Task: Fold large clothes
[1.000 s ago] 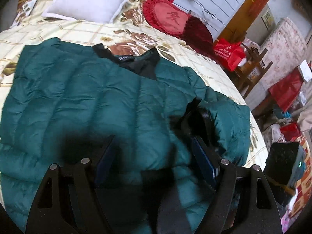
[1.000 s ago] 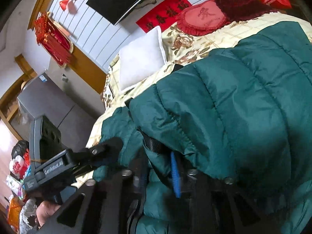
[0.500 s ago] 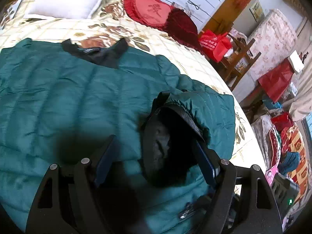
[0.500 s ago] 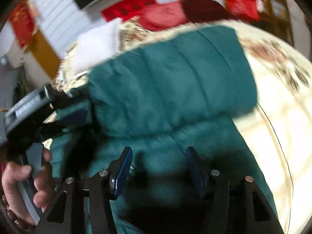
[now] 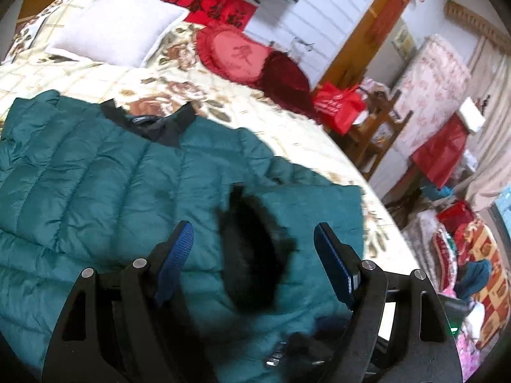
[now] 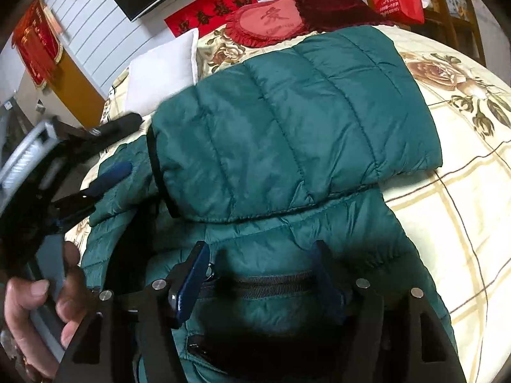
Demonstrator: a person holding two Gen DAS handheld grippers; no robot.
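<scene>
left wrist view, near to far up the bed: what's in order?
Left gripper → green puffer jacket → black collar → floral bedspread → white pillow → red banner on the wall.

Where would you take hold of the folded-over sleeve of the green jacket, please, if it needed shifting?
I would grip the sleeve at its dark cuff, coming in from the left gripper's side. In the right wrist view the cuff is a free, open end lying on top of the jacket body, so a finger could probably slip under its rim; elsewhere the puffy quilting lies flat and offers no edge.
</scene>
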